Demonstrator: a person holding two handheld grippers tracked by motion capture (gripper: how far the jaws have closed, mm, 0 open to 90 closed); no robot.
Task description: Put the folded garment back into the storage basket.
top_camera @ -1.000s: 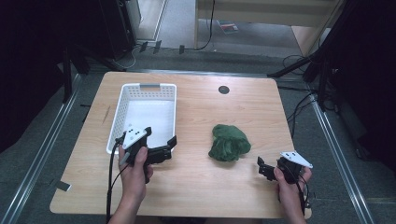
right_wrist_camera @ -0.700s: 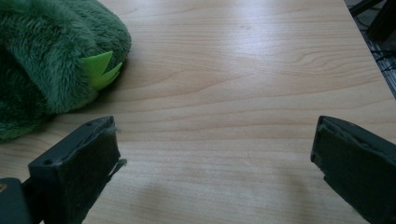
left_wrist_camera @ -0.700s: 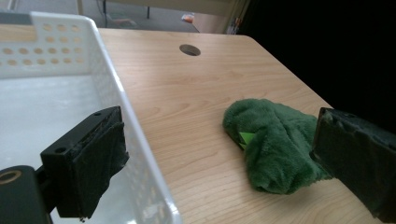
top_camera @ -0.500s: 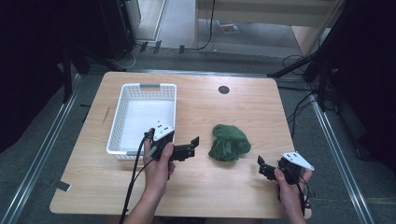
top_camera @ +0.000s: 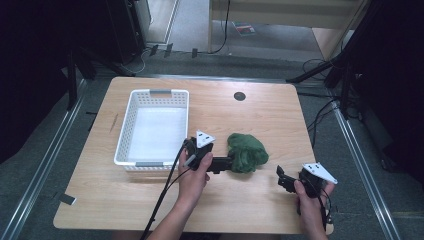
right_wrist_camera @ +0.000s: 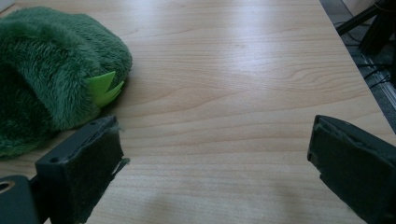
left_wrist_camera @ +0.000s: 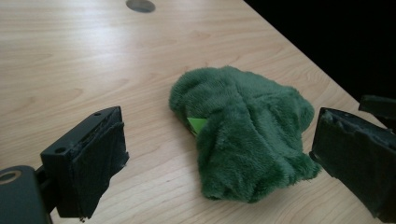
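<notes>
Step in hand: the approach to a grasp; the left gripper (top_camera: pixel 226 164) reaches toward the crumpled dark-green plush cloth with a lime-green tag (top_camera: pixel 247 152), apparently to lift it.
Cloth: lies in a heap on the light wooden table (top_camera: pixel 260 115), to the right of the white perforated plastic basket (top_camera: pixel 126 147) and apart from it; nothing holds it.
Left gripper fingers: spread wide, one black pad (left_wrist_camera: pixel 95 161) on each side of the cloth's near edge, neither seeming to press the pile.
Left gripper place: just right of the basket's near right corner, its tips at the cloth's left side.
Right gripper (top_camera: pixel 281 178): well right of the basket, beyond the cloth and near the table's front edge; fingers wide apart over bare wood, holding nothing.
Basket: looks empty inside.
Next move calls for: easing the left gripper forward so the pads straddle a thick fold, then closing firmly, since loose plush may slip; probably a carry leftward to the basket follows.
</notes>
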